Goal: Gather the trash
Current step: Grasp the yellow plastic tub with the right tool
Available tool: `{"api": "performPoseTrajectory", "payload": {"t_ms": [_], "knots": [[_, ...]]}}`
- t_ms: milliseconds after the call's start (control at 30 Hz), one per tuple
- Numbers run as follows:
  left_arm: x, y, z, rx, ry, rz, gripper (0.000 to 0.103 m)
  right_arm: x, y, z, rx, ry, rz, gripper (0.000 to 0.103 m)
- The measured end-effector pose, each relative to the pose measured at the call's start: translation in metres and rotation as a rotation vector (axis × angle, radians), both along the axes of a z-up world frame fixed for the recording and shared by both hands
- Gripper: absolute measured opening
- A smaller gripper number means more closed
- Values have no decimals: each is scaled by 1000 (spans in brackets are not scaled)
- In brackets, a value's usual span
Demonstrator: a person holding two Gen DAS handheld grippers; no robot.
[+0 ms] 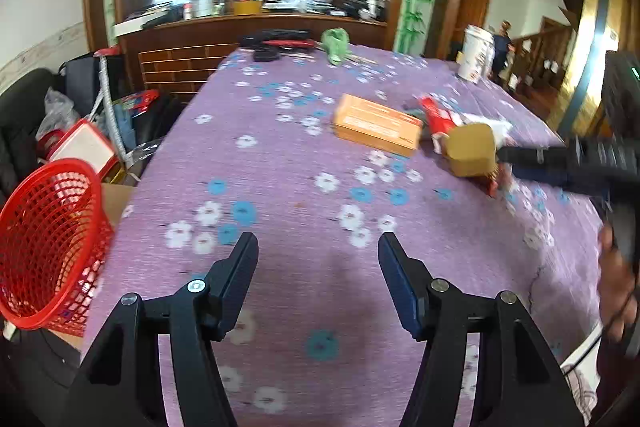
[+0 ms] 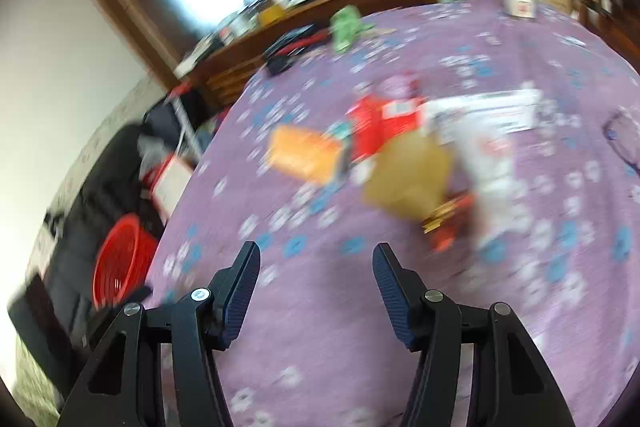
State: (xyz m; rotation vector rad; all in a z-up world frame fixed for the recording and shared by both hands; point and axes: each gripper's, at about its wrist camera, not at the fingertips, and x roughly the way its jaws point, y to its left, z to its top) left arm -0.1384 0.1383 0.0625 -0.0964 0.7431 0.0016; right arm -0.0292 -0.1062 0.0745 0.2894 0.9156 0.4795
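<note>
Trash lies on the purple flowered tablecloth point(image 1: 288, 155): an orange box point(image 1: 378, 125), a tan carton point(image 1: 472, 149), a red and white wrapper point(image 1: 440, 115) and white packaging point(image 2: 492, 115). The same orange box point(image 2: 304, 155), tan carton point(image 2: 412, 179) and red wrapper point(image 2: 380, 123) show blurred in the right wrist view. A red mesh basket point(image 1: 48, 239) stands off the table's left edge; it also shows in the right wrist view point(image 2: 120, 267). My left gripper point(image 1: 318, 243) is open and empty above the cloth. My right gripper point(image 2: 316, 253) is open and empty, short of the trash.
A green crumpled bag point(image 1: 336, 43) and black and red items point(image 1: 276, 41) lie at the table's far end. A white printed container point(image 1: 476, 53) stands at the far right. A wooden counter point(image 1: 248, 27) lies behind. Bags and clutter point(image 1: 80, 131) fill the floor at left.
</note>
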Motion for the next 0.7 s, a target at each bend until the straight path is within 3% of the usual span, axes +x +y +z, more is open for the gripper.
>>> {"api": "performPoseTrajectory", "payload": {"t_ms": [200, 333, 500, 533, 600, 633, 700], "knots": [[3, -14, -3, 6, 18, -21, 61, 48, -36, -15, 29, 67, -69, 63], [4, -11, -4, 2, 29, -16, 62, 72, -38, -30, 35, 108, -81, 63], [8, -9, -6, -3, 37, -13, 62, 92, -25, -35, -2, 95, -64, 64], [8, -9, -6, -3, 38, -13, 62, 93, -21, -35, -13, 90, -57, 62], [10, -10, -7, 0, 42, -17, 62, 92, -12, -34, -44, 73, -28, 43], [11, -10, -6, 1, 43, -19, 62, 90, -7, -34, -48, 73, -5, 38], [12, -12, -6, 2, 44, -23, 62, 84, -2, -32, -33, 72, 28, 35]]}}
